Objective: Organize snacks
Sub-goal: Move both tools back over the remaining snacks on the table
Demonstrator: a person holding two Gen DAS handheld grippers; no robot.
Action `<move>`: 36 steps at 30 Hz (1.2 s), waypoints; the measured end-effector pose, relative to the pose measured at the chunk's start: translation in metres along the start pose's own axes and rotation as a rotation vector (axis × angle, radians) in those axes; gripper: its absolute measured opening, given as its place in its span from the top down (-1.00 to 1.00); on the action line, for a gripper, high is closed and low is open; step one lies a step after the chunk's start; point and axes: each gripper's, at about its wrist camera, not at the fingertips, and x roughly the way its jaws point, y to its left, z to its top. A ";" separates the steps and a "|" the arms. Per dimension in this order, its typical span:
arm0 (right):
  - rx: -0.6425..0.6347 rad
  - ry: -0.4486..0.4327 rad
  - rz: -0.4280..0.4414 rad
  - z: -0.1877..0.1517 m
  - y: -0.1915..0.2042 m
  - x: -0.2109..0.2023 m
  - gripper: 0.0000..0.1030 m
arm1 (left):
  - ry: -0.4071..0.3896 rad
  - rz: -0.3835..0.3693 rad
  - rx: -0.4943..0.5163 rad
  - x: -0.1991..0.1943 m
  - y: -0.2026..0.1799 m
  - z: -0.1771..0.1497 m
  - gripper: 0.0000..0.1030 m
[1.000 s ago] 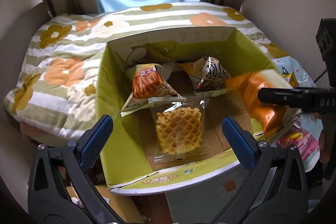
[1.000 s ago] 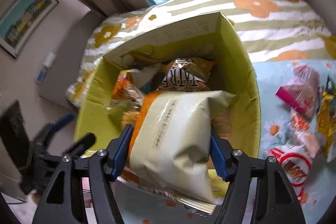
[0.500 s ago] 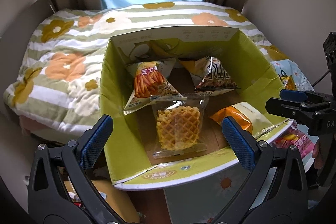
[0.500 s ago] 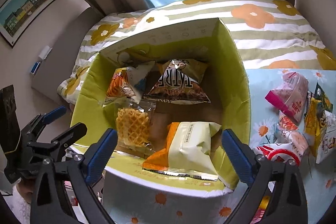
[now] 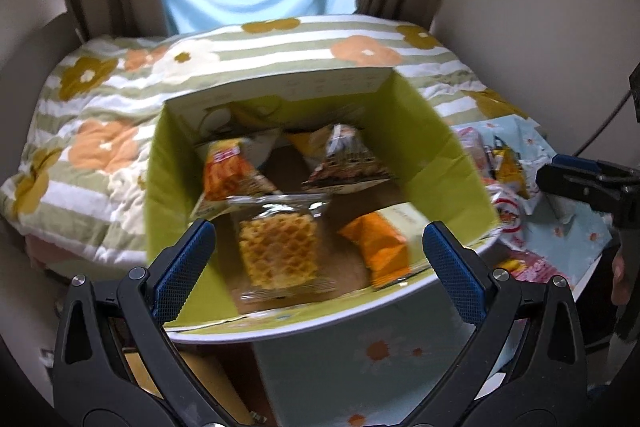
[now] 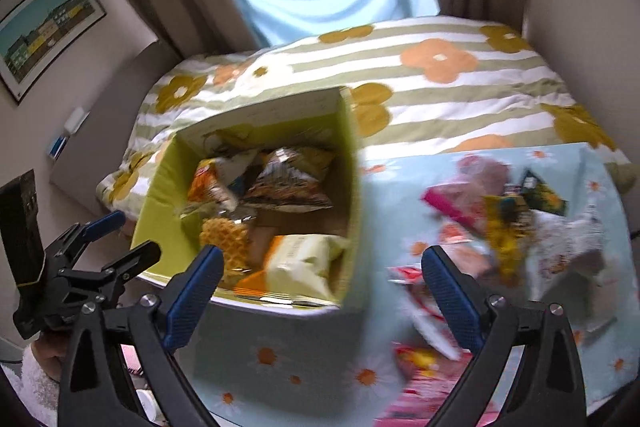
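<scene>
- Four snack packets lie in the green cardboard box, mid-frame left.
- Right claw has just been opening, now wide, empty.
- Left claw wide, empty.
- Loose snacks on the bench, right.

I can't read a single word from here: both views are smeared by motion. The orange chip bag at eleven o'clock in the box carries a red band with pale characters, too blurred to make out. The dark triangular bag at one o'clock shows bold lettering, unreadable. The pale pouch has a block of fine print, far too small for me.
</scene>
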 end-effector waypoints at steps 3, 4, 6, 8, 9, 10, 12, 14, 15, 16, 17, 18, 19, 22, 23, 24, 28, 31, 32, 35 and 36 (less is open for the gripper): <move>0.023 -0.025 -0.021 -0.001 -0.026 -0.020 -0.91 | -0.009 -0.019 0.011 -0.003 -0.024 0.001 -0.99; 0.029 -0.032 -0.025 -0.002 -0.035 -0.026 -0.91 | -0.011 -0.023 0.014 -0.004 -0.034 0.001 -0.99; 0.036 -0.043 -0.030 -0.004 -0.052 -0.038 -0.91 | -0.010 -0.030 0.015 -0.003 -0.050 0.000 -0.99; 0.033 -0.048 -0.031 -0.008 -0.070 -0.048 -0.91 | -0.006 -0.030 0.009 -0.001 -0.071 -0.002 -0.99; 0.030 -0.047 -0.027 -0.009 -0.079 -0.052 -0.91 | -0.003 -0.031 0.002 -0.001 -0.080 -0.003 -0.99; 0.027 -0.042 -0.025 -0.010 -0.089 -0.055 -0.91 | 0.004 -0.029 -0.008 0.000 -0.093 -0.005 -0.99; 0.014 -0.034 -0.013 -0.013 -0.105 -0.060 -0.91 | 0.013 -0.028 -0.022 0.001 -0.112 -0.009 -0.99; 0.000 -0.020 -0.004 -0.015 -0.122 -0.063 -0.91 | 0.033 -0.033 -0.035 0.005 -0.135 -0.014 -0.99; -0.009 -0.011 0.005 -0.014 -0.132 -0.064 -0.91 | 0.042 -0.028 -0.040 0.006 -0.145 -0.016 -0.99; -0.015 -0.004 0.013 -0.014 -0.138 -0.064 -0.91 | 0.058 -0.018 -0.047 0.010 -0.158 -0.019 -0.99; -0.022 0.003 0.021 -0.014 -0.146 -0.064 -0.91 | 0.072 -0.014 -0.054 0.014 -0.167 -0.021 -0.99; -0.030 0.010 0.028 -0.013 -0.153 -0.064 -0.91 | 0.087 -0.008 -0.063 0.018 -0.176 -0.024 -0.99; -0.040 0.015 0.034 -0.011 -0.159 -0.063 -0.91 | 0.104 -0.001 -0.079 0.023 -0.187 -0.028 -0.99; -0.089 0.037 0.065 -0.006 -0.177 -0.057 -0.91 | 0.148 0.003 -0.123 0.037 -0.211 -0.037 -0.99; -0.108 0.048 0.075 -0.004 -0.182 -0.053 -0.91 | 0.163 0.007 -0.136 0.043 -0.217 -0.039 -0.99; -0.118 0.055 0.082 -0.004 -0.187 -0.050 -0.91 | 0.184 0.010 -0.152 0.050 -0.224 -0.043 -0.99; -0.162 0.098 0.126 0.000 -0.200 -0.033 -0.91 | 0.259 0.022 -0.203 0.074 -0.241 -0.052 -0.99; -0.203 0.120 0.136 0.001 -0.208 -0.018 -0.91 | 0.305 0.031 -0.220 0.090 -0.252 -0.060 -0.99; -0.216 0.124 0.137 0.002 -0.210 -0.014 -0.91 | 0.327 0.037 -0.217 0.097 -0.256 -0.063 -0.99; -0.263 0.139 0.131 0.001 -0.215 -0.001 -0.91 | 0.372 0.041 -0.209 0.111 -0.267 -0.073 -0.99; -0.286 0.140 0.127 0.000 -0.216 0.003 -0.91 | 0.383 0.036 -0.206 0.115 -0.270 -0.076 -0.99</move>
